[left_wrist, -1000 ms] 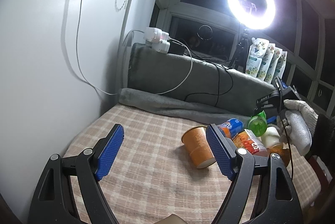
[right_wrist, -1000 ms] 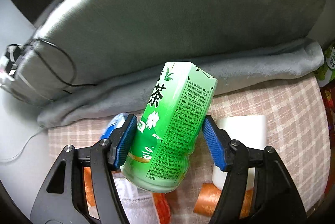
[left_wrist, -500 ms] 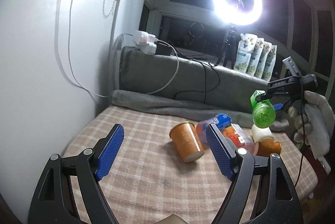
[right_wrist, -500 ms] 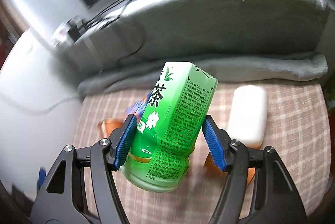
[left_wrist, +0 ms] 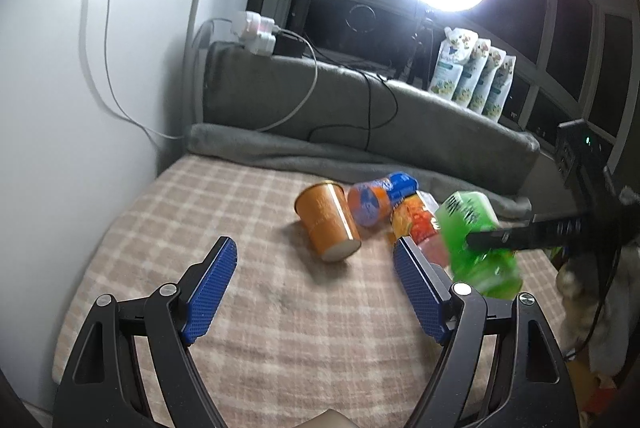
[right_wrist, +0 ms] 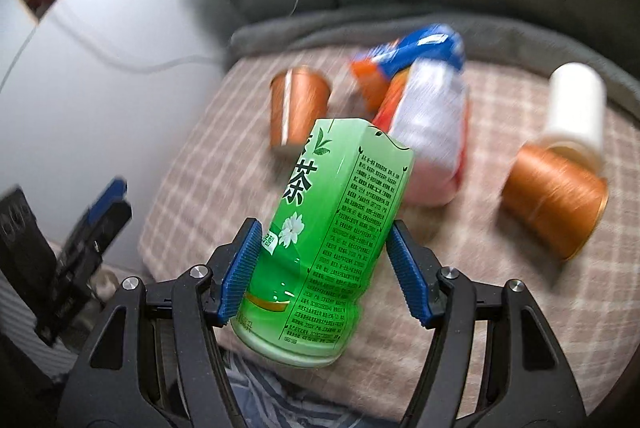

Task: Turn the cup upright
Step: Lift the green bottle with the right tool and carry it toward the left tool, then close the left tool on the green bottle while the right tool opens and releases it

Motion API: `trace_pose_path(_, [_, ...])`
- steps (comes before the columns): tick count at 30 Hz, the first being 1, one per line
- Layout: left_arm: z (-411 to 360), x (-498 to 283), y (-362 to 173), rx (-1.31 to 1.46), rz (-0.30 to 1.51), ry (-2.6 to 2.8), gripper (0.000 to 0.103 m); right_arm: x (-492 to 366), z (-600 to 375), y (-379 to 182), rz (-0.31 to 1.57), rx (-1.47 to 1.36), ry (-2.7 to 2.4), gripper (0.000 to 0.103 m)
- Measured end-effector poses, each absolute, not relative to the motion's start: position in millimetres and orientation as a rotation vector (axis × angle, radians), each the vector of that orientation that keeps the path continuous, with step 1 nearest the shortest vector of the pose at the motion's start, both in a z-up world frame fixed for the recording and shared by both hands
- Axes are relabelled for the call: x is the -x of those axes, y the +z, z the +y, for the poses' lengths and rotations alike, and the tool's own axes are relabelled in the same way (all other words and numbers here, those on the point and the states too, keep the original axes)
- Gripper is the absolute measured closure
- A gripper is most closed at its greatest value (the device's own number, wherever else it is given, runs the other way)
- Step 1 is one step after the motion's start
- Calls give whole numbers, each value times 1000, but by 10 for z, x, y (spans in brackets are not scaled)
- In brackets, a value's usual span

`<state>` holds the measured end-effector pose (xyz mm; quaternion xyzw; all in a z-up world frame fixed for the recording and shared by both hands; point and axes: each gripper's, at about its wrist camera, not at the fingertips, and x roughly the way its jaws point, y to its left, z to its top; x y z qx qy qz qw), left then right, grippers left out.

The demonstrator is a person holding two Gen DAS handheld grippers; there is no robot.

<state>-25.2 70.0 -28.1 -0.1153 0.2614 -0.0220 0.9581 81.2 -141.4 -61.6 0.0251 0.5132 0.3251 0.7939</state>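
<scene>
Between the spread-open left tool and the right tool clamping a green tea carton, the light, crushable paper cup is lying sideways, wanting a gentle mid-wall grip.

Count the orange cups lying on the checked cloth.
2. One orange cup lies near the wall, left of the snack bags; another orange cup lies right, by the white bottle. Others may be hidden.

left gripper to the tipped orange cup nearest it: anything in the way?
Nothing visible. The left gripper is open and empty, and only bare plaid cloth lies between it and the orange cup, which lies on its side. The snack packets sit beside the cup on its far right; the green bottle is clamped in the right gripper.
</scene>
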Motion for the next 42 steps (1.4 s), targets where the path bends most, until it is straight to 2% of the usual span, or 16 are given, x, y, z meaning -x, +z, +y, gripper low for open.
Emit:
trace_pose_path(12, [655, 228, -396, 269, 608, -80, 22, -854, -1128, -928, 1187, 6, 737, 34])
trace_pose_path(20, [667, 209, -423, 266, 626, -82, 22, -841, -1056, -908, 1169, 17, 752, 34])
trace_pose_path(33, [566, 60, -419, 236, 662, -119, 22, -848, -1661, -455, 964, -75, 633, 34])
trace_pose_path(40, [454, -243, -491, 277, 771, -247, 22, -681, -2184, -231, 831, -92, 510, 34])
trace_pose_path(42, [410, -350, -535, 288, 810, -279, 22, -602, -2331, -185, 797, -82, 473, 29])
